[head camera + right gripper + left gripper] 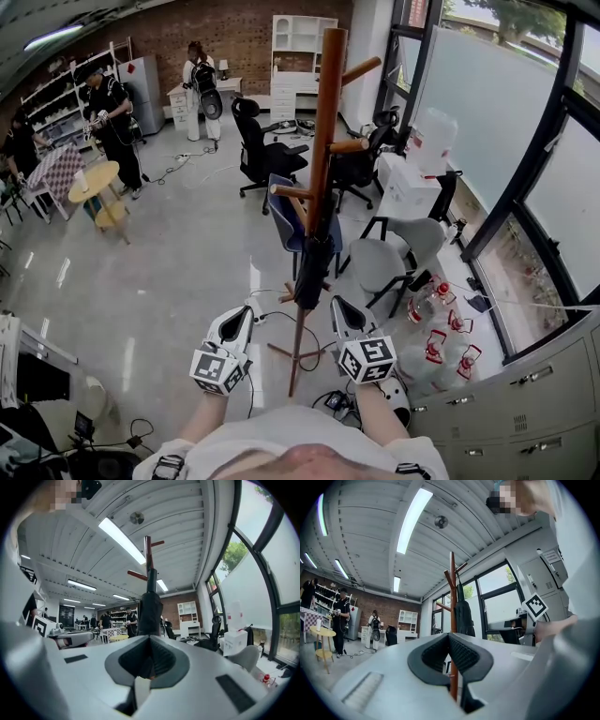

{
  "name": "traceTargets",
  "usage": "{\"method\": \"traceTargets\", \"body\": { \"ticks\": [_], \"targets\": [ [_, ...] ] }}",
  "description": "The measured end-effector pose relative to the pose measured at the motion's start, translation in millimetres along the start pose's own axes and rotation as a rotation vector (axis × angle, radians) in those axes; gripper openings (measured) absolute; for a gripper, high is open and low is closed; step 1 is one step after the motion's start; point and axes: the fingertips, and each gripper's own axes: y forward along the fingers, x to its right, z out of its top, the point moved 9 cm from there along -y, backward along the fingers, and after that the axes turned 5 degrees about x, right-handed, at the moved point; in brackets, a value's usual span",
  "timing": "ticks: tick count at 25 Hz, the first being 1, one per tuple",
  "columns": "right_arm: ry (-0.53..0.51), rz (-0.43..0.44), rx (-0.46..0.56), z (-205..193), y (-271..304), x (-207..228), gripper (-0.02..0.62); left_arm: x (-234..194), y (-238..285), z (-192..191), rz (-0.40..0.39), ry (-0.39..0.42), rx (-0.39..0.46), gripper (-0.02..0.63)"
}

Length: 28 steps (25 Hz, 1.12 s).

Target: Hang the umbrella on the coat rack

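Umbrella [316, 255] is being held by the coat rack [328, 103], and could be bumped off by the left tool [245, 313] and right tool [338, 308], both pressed together, empty.

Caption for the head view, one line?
Dark folded umbrella hangs on the wooden coat rack; left gripper and right gripper hover shut before it.

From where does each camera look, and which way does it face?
Head view: on the person's head, facing down at the coat rack; left gripper, right gripper and forearms show.
Left gripper view: on the left gripper, tilted up past its shut jaws; a sleeve shows.
Right gripper view: likewise tilted up; its shut jaws show.
All share the coat rack with the umbrella hanging on it.
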Motion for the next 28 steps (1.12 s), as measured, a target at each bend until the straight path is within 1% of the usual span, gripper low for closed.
{"method": "traceTargets", "body": {
  "ticks": [4,11,15,28],
  "targets": [
    [-0.005,-0.010,-0.007,-9.1,-3.8,-3.7,0.008,-3.7,-5.0,-5.8,0.015,0.005,-0.012,0.009],
    [0.002,-0.009,-0.012,-13.7,-4.4,-4.8,0.008,-8.3,-4.5,-8.2,0.037,0.009,-0.018,0.009],
    [-0.014,-0.003,-0.022,-16.0,-4.7,-6.5,0.008,-10.8,-3.7,-8.3,0.040,0.009,-0.020,0.009],
    [-0.001,0.003,-0.026,-19.6,-1.4,-9.1,0.008,-12.1,-2.8,-12.1,0.039,-0.003,-0.025,0.009]
  ]
}}
